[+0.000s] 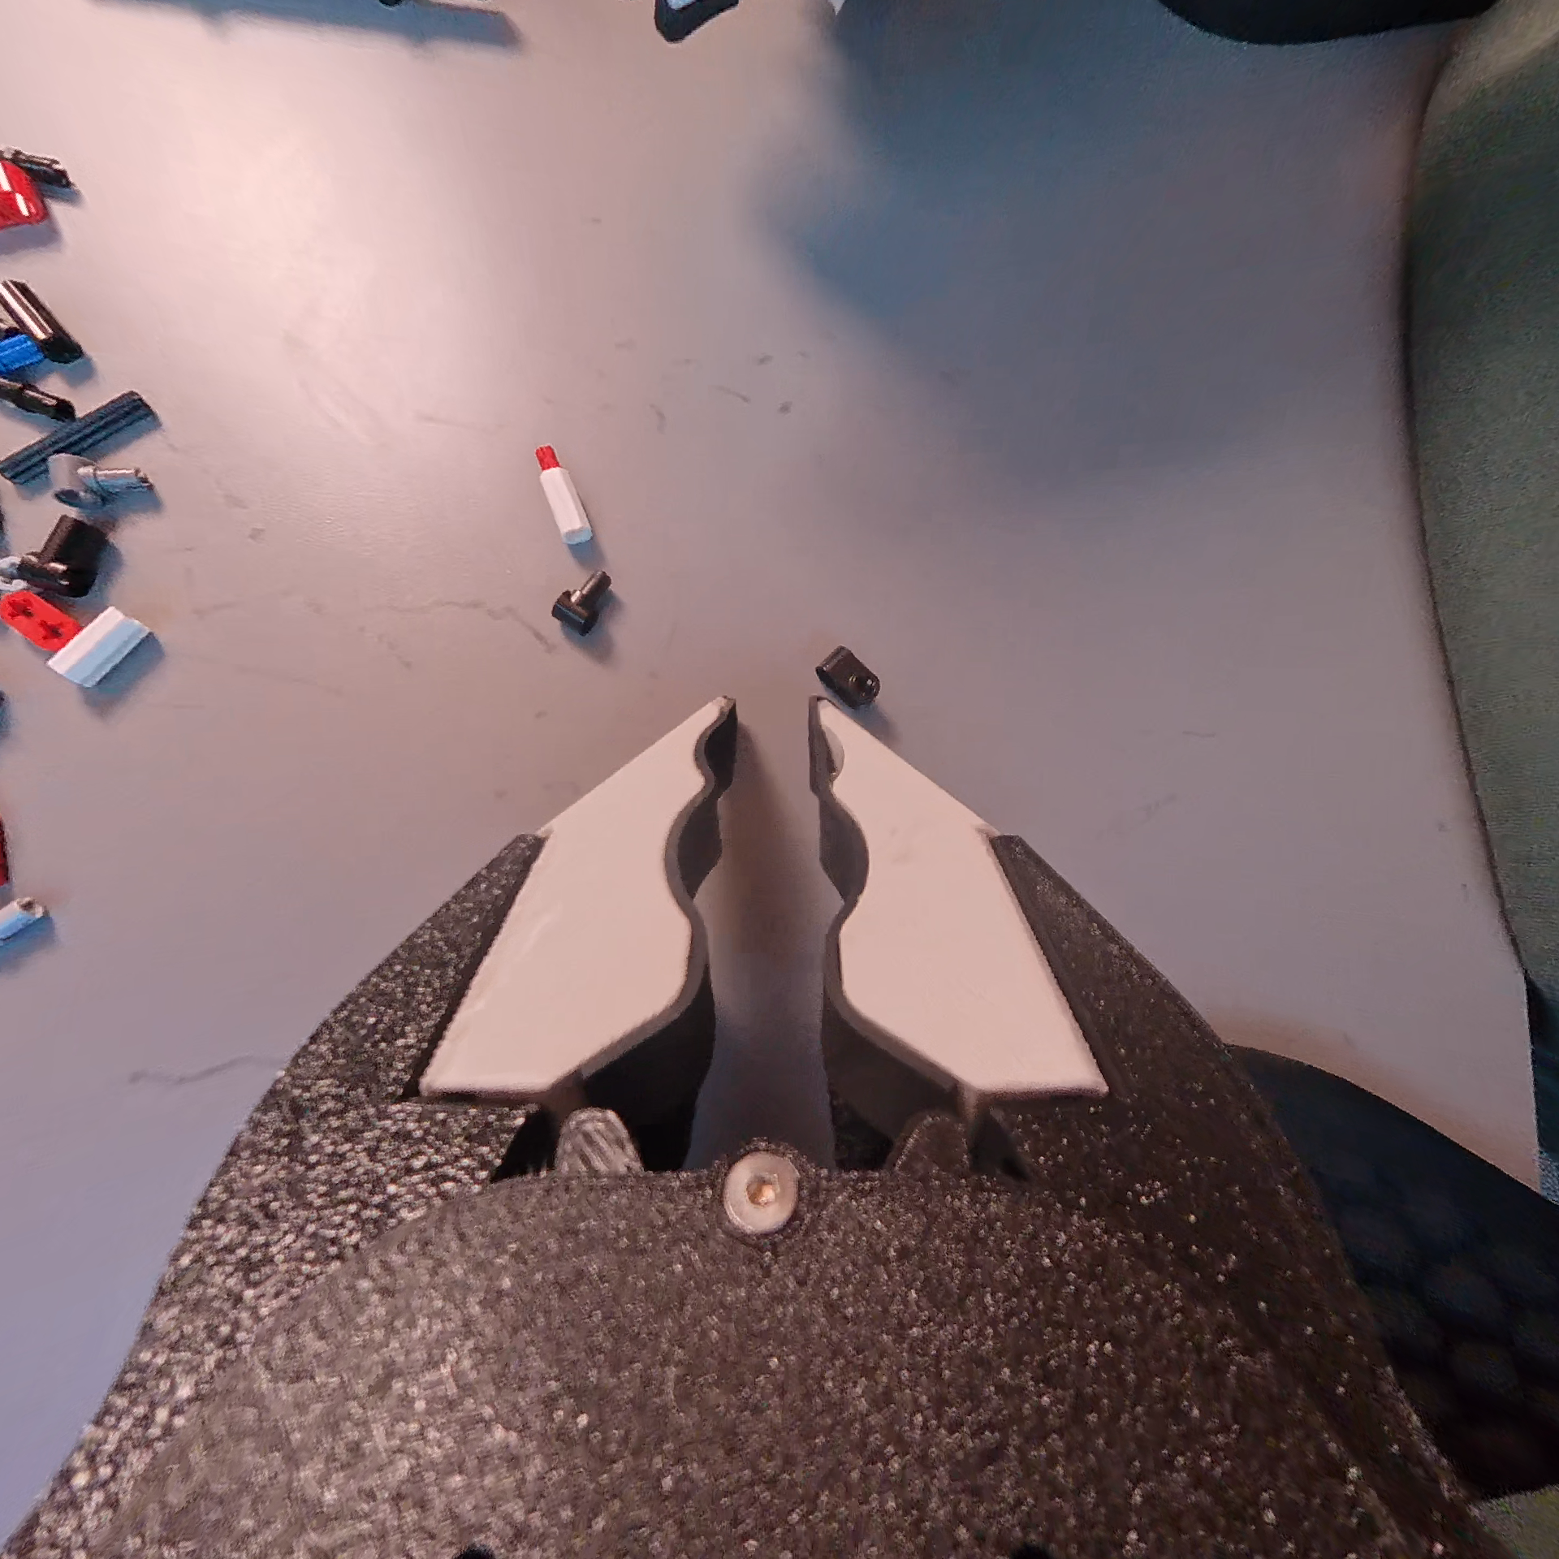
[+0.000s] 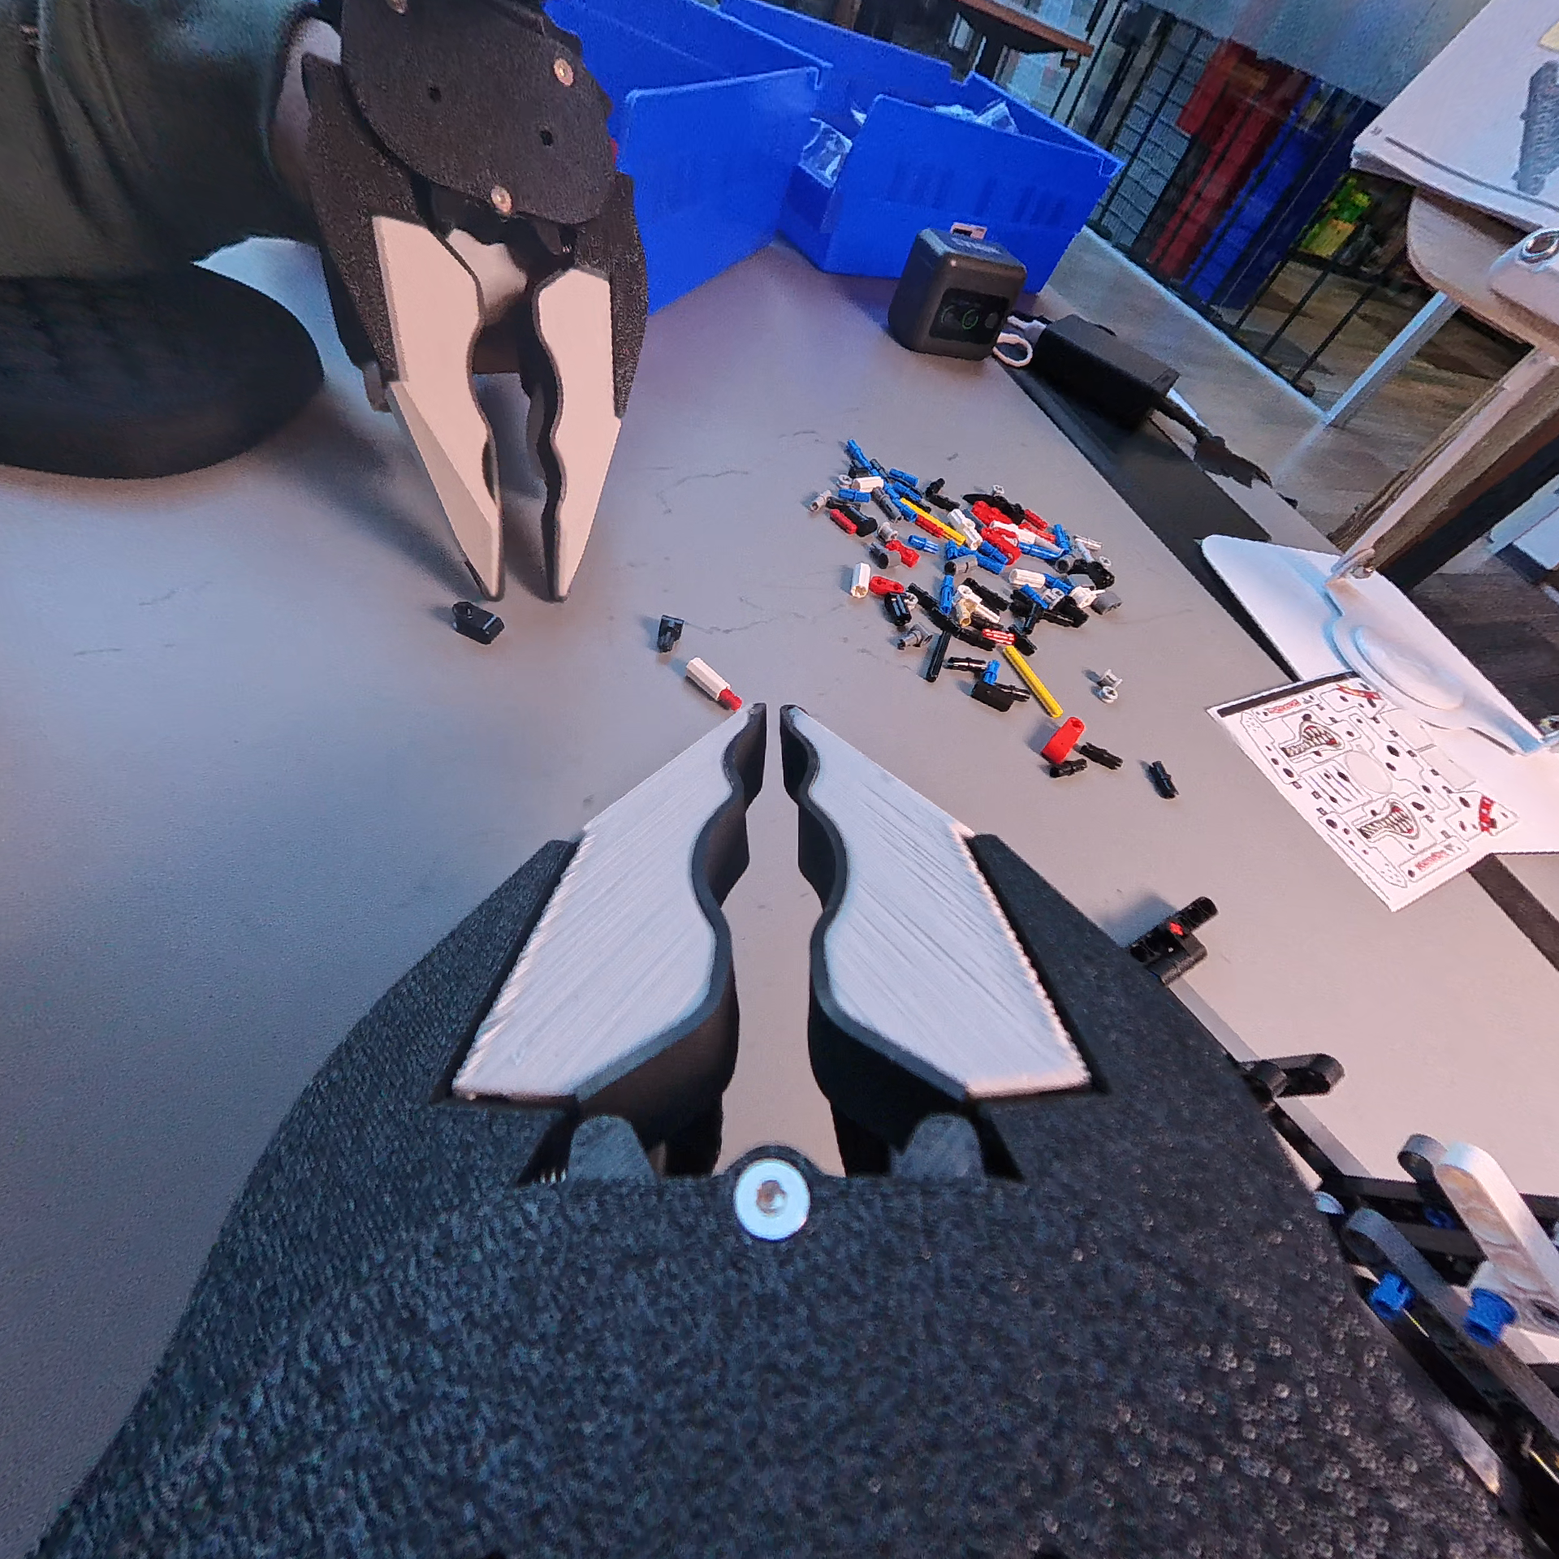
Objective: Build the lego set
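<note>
My left gripper (image 1: 769, 707) is slightly open and empty, with its tips close to the grey table. It also shows in the right wrist view (image 2: 525, 590). A small black lego piece (image 1: 848, 675) (image 2: 477, 622) lies on the table just beside its right fingertip, outside the jaws. A black elbow connector (image 1: 582, 604) (image 2: 668, 633) and a white piece with a red pin (image 1: 563, 493) (image 2: 713, 682) lie further out. My right gripper (image 2: 772, 713) is shut and empty, with its tips next to the red end of the white piece.
A pile of loose lego pieces (image 2: 962, 557) (image 1: 59, 506) lies on the table (image 2: 253, 801). A sticker sheet (image 2: 1367, 784), a part-built black and grey assembly (image 2: 1434, 1248), blue bins (image 2: 886, 169), a black camera cube (image 2: 957, 291) and a person's sleeve (image 1: 1493, 422) surround it. Across from one pair of fingers to the other is roughly 12 centimeters. The black elbow connector (image 1: 582, 604) lies around 4 centimeters away from my left fingertips. The right camera catches it too, in the right wrist view (image 2: 666, 626).
</note>
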Available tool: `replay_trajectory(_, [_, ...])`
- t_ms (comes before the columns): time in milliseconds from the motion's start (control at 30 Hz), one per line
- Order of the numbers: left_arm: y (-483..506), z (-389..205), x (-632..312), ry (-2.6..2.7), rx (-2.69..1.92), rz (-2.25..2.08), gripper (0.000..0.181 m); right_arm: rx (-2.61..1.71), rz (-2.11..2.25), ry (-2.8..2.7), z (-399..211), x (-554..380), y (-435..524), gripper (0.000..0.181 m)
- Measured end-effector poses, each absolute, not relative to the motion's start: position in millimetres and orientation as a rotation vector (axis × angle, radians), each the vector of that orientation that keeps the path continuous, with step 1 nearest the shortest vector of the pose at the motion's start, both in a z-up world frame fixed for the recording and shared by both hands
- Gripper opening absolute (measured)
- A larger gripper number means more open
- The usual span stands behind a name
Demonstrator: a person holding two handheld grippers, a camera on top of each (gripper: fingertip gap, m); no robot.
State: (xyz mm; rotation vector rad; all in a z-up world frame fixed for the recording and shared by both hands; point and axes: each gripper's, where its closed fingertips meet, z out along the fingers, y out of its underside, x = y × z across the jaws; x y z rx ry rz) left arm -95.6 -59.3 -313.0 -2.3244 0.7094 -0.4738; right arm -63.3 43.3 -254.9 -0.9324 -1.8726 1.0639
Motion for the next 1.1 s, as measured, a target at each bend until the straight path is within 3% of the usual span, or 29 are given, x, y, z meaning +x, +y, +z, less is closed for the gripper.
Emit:
replay_trajectory(133, [-60, -311, -94, 0.72, -2.306, -0.488, 0.006, -0.928, 1.059, -1.877, -255, -63, 43, 0.003])
replay_trajectory(333, [-65, -305, -75, 0.773, -2.275, -0.582, 0.023, -0.925, 1.05, -1.889, -257, -63, 42, 0.003])
replay_trajectory(633, [-56, -309, -64, 0.839, -2.265, -0.498, 0.008, -0.908, 1.026, -1.905, -260, -63, 40, 0.003])
replay_trajectory(800, [-45, -306, -59, 0.763, -2.236, -0.548, 0.031, -0.907, 1.023, -1.906, -260, -63, 40, 0.003])
replay_trajectory(933, [-18, -298, -105, 0.501, -2.223, -0.39, 0.028, -0.905, 1.018, -1.913, -261, -63, 39, 0.003])
replay_trajectory(1100, [-14, -316, -118, 0.536, -2.292, -0.265, 0.023, -0.898, 1.012, -1.919, -262, -63, 38, 0.002])
